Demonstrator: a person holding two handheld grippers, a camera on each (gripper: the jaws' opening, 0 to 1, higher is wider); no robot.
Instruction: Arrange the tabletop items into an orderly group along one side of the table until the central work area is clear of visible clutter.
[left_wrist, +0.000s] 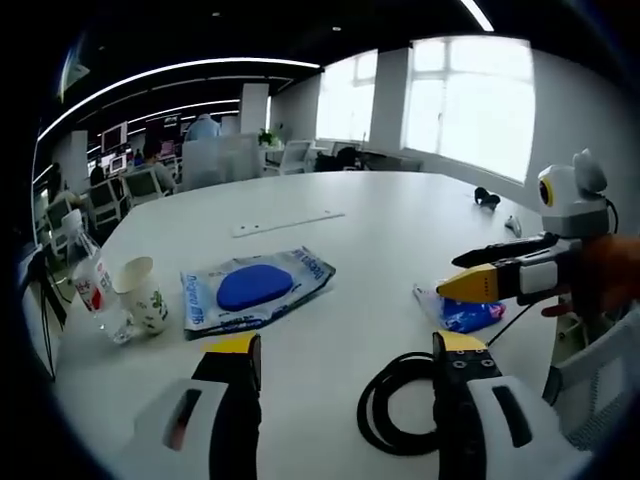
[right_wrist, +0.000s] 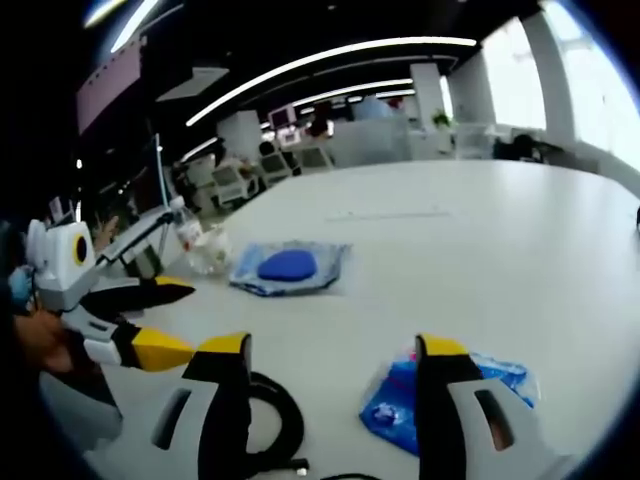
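A blue wipes pack lies flat on the white table. A paper cup and a clear bottle stand at its left edge; they appear as a small cluster in the right gripper view. A coiled black cable lies by my left gripper, which is open and holds nothing. A small blue packet lies under my right gripper, whose jaws are open around it, its right part hidden.
A long white strip lies farther back on the table. A small black object and a small white one sit near the far right edge. A chair back stands close by the table's near right side.
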